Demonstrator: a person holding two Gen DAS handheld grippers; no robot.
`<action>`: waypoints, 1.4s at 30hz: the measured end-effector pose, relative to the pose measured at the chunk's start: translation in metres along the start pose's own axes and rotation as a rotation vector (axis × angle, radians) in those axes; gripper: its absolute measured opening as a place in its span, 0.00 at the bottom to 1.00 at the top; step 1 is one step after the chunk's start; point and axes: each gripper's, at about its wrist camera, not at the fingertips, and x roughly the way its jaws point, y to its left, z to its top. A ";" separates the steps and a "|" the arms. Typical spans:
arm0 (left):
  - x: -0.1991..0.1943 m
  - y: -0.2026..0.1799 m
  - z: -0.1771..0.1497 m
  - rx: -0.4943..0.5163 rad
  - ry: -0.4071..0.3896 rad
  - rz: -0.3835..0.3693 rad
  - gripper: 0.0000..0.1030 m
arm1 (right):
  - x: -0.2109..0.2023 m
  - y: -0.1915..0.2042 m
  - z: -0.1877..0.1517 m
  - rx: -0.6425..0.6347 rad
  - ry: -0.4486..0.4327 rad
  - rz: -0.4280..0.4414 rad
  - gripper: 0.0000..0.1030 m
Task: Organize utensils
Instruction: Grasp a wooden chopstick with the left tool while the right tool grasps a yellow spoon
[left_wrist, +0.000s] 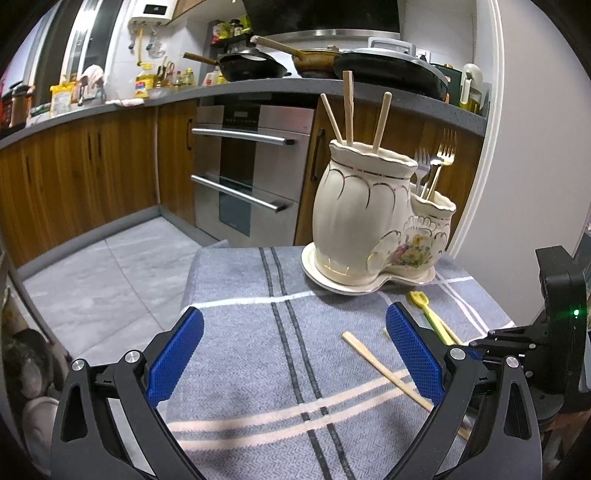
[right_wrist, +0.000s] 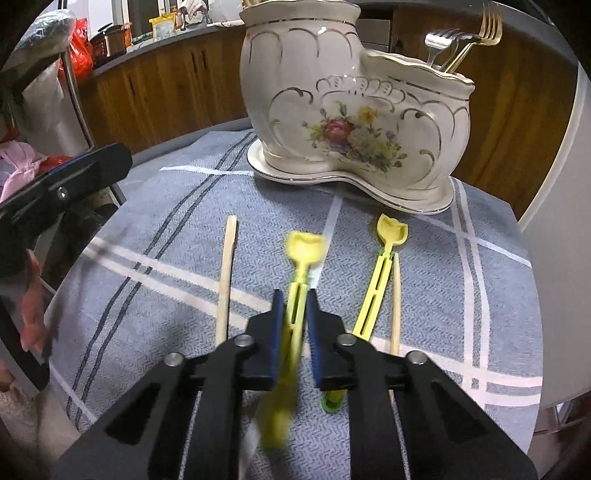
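Observation:
A cream ceramic utensil holder (left_wrist: 362, 218) (right_wrist: 351, 107) stands on its saucer at the table's far end. Its tall part holds three wooden chopsticks (left_wrist: 348, 107); its low part holds forks (left_wrist: 437, 162) (right_wrist: 461, 44). My right gripper (right_wrist: 295, 314) is shut on a yellow plastic spoon (right_wrist: 304, 249), blurred and lifted off the cloth. A second yellow spoon (right_wrist: 386, 258) (left_wrist: 428, 314) lies to its right beside a thin chopstick (right_wrist: 396, 295). Another chopstick (right_wrist: 227, 277) (left_wrist: 380, 365) lies to the left. My left gripper (left_wrist: 295, 350) is open and empty above the cloth.
A grey striped cloth (left_wrist: 258, 350) (right_wrist: 166, 240) covers the small table. Its edges drop to a tiled floor (left_wrist: 103, 280). Wooden cabinets and an oven (left_wrist: 247, 177) stand behind. The right gripper's body (left_wrist: 561, 325) shows at the right; the left gripper's (right_wrist: 55, 192) at the left.

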 end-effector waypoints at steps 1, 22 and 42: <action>0.000 -0.001 0.000 0.002 0.004 -0.001 0.95 | -0.001 -0.002 0.000 0.007 -0.008 0.009 0.09; 0.026 -0.086 -0.032 0.064 0.270 0.110 0.84 | -0.077 -0.072 -0.004 0.103 -0.296 0.057 0.09; 0.056 -0.071 -0.019 0.048 0.432 0.181 0.14 | -0.094 -0.070 -0.017 0.077 -0.348 0.157 0.09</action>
